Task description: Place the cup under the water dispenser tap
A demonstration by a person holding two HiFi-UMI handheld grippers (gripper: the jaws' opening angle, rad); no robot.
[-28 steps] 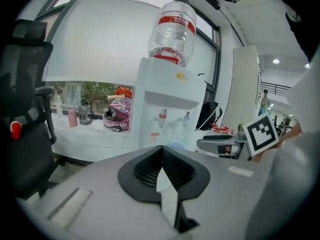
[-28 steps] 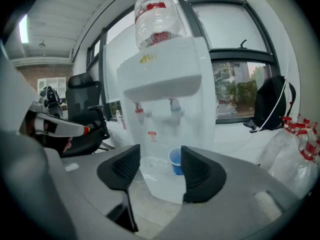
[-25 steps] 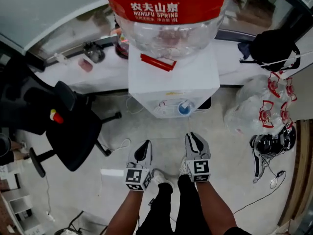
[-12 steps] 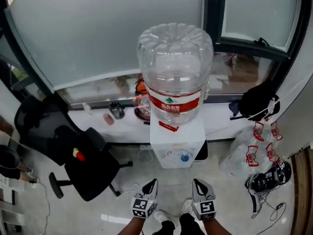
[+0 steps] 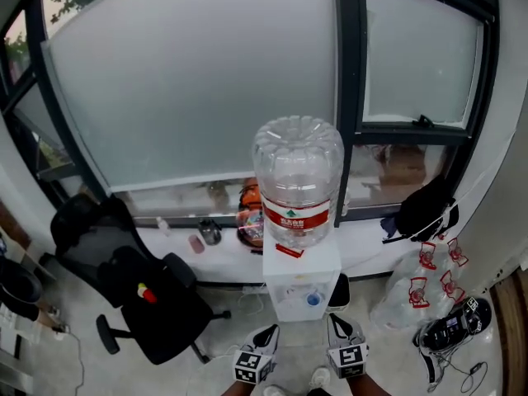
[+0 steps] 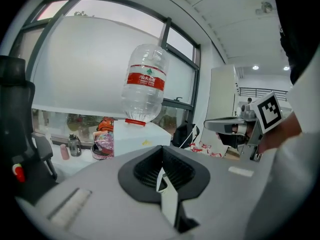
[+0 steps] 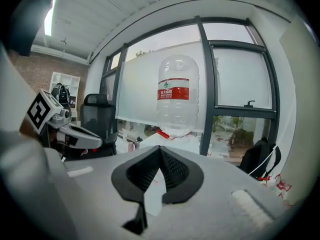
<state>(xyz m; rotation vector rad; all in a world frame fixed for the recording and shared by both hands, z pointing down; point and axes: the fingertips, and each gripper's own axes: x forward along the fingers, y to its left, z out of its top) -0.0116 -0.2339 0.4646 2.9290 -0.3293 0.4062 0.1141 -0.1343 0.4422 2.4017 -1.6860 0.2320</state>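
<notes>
The left gripper [image 5: 266, 337] and right gripper [image 5: 339, 328] are both squeezed shut, holding nothing. The water dispenser [image 5: 301, 277] stands at 12 o'clock from them, its blue tap [image 5: 313, 299] facing them. I cannot tell where the cup is.

Frosted, dark-framed windows [image 5: 190, 97] rise behind a white ledge [image 5: 219, 264]; a black office chair [image 5: 153, 304] stands left.

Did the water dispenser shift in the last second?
No. The water dispenser still stands at the white ledge, between office chair and black bag; only the camera pulled back.
</notes>
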